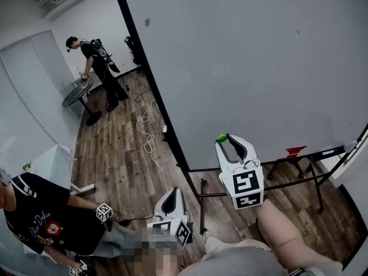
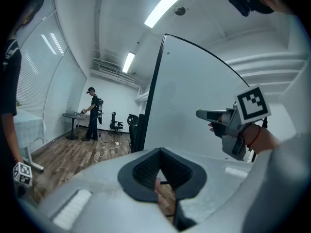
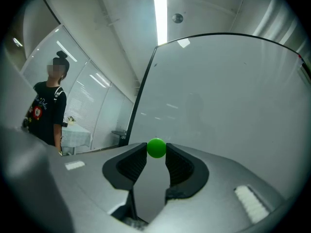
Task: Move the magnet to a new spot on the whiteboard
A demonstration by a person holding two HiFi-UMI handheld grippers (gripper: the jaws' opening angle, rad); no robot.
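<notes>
A small green round magnet [image 1: 221,137] is pinched between the tips of my right gripper [image 1: 225,139], which is shut on it. It sits close to the lower left part of the big whiteboard [image 1: 259,56]; I cannot tell if it touches the board. In the right gripper view the magnet [image 3: 156,148] sits between the dark pads with the whiteboard [image 3: 218,91] filling the background. My left gripper [image 1: 173,192] hangs lower and to the left, away from the board, shut on nothing. The left gripper view shows its jaws [image 2: 160,150] closed and the right gripper [image 2: 214,114] raised beside the whiteboard [image 2: 194,96].
The board's black stand [image 1: 259,184] and its tray, with a red object [image 1: 295,152], lie below the magnet. A white cable [image 1: 146,131] trails over the wooden floor. One person [image 1: 98,62] stands by a round table [image 1: 77,94] far left; another person [image 1: 40,217] stands at lower left.
</notes>
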